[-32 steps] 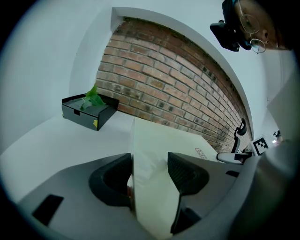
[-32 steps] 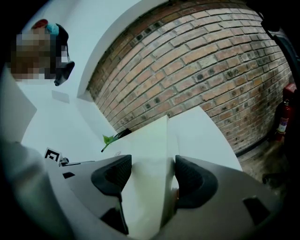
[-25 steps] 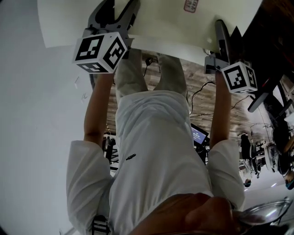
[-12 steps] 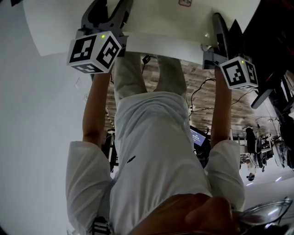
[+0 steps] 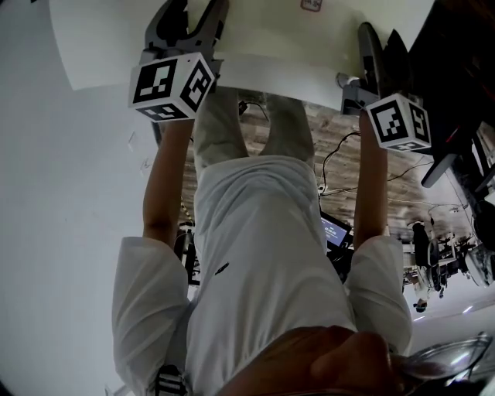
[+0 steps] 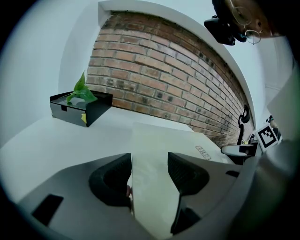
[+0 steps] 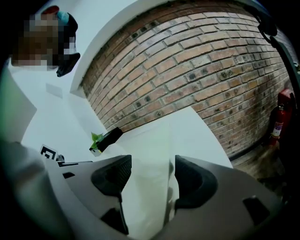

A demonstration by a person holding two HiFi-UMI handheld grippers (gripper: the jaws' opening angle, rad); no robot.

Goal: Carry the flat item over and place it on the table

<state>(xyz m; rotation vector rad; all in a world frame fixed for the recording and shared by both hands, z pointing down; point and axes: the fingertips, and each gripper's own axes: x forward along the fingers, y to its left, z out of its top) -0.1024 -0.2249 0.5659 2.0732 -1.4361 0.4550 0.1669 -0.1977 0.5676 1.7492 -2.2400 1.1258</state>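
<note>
The flat item is a large pale panel (image 5: 271, 42), held level in front of the person at the top of the head view. My left gripper (image 5: 195, 11) clamps its near edge on the left, and my right gripper (image 5: 371, 39) clamps it on the right. In the left gripper view the panel (image 6: 157, 154) runs out from between the jaws of my left gripper (image 6: 150, 161), over the white table (image 6: 56, 145). The right gripper view shows the panel (image 7: 150, 150) filling the gap in my right gripper (image 7: 152, 164).
A black box holding a green plant (image 6: 79, 105) stands on the table by the brick wall (image 6: 178, 89). A red fire extinguisher (image 7: 281, 117) stands at the wall's far end. Cables (image 5: 340, 151) lie on the wooden floor.
Both grippers keep their hold on the panel. The left marker cube has shifted slightly right and down since half a second ago; the right one has barely moved.
</note>
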